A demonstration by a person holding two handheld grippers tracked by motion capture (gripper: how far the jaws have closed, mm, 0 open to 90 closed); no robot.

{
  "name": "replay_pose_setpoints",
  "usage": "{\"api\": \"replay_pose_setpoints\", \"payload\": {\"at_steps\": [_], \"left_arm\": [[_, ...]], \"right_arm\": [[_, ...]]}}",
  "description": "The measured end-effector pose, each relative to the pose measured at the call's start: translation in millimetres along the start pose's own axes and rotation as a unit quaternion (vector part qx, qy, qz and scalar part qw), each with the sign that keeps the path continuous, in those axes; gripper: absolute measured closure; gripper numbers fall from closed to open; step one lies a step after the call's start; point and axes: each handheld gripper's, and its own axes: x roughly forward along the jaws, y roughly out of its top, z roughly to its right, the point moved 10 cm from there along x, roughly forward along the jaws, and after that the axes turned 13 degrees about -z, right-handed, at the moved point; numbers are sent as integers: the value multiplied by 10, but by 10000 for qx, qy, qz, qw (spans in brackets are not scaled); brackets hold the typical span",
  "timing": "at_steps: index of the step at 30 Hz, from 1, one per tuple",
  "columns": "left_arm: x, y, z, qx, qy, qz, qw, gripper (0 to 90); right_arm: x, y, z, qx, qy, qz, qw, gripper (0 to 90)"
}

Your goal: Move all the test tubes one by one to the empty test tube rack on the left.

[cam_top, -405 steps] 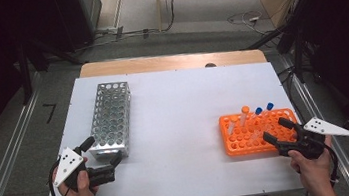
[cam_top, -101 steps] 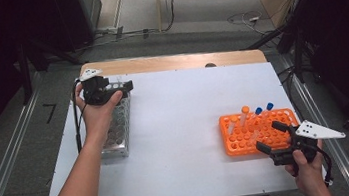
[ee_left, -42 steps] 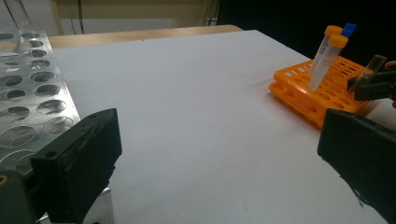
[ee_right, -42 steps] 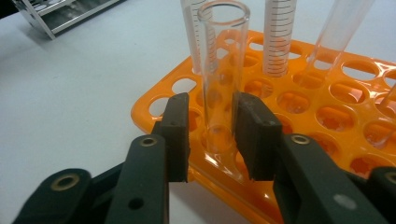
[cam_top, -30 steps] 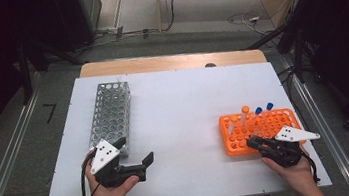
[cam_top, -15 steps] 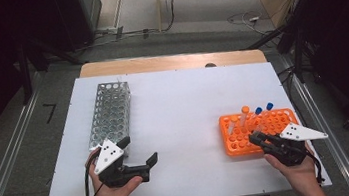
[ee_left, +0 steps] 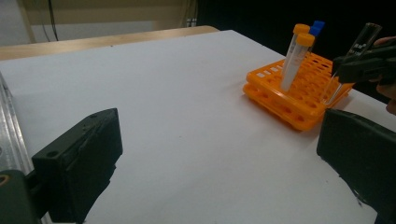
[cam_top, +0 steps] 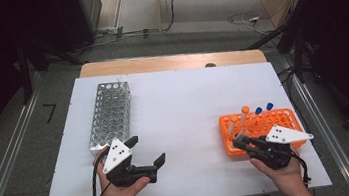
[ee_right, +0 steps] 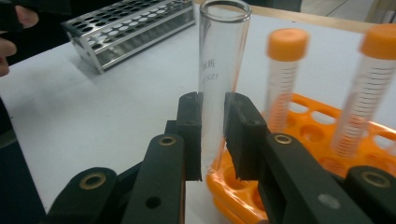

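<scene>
The right gripper (ee_right: 212, 135) has its jaws clamped on a clear glass test tube (ee_right: 219, 70), open at the top and uncapped, at the centre of the right gripper view. The tube's foot sits just at the near edge of the orange rack (cam_top: 259, 128), low and right of centre in the high view; whether it is clear of its hole I cannot tell. From the left gripper view the tube (ee_left: 362, 44) looks tilted, at the far right edge of the frame.

The risk I see is the glass. The pads hold it low on the wall, so most of its length stands above the grip; a quick swing could make it pivot or slip. If the foot catches the rim of the hole as it moves sideways, the light plastic rack may tip or drag, and the capped tubes (ee_right: 285, 79) beside it could topple.

The left gripper (cam_top: 145, 159), lower left in the high view, has its jaws apart and holds nothing, just below the metal rack (cam_top: 109, 116).
</scene>
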Motion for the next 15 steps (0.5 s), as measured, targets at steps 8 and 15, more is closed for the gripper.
{"api": "replay_pose_setpoints", "payload": {"at_steps": [8, 15], "left_arm": [[44, 22, 104, 84, -125, 0, 9999, 3], [107, 33, 220, 168, -290, -56, 9994, 13]], "right_arm": [[168, 43, -251, -183, 258, -114, 9994, 743], [271, 54, -422, -337, 413, -201, 9984, 743]]}}
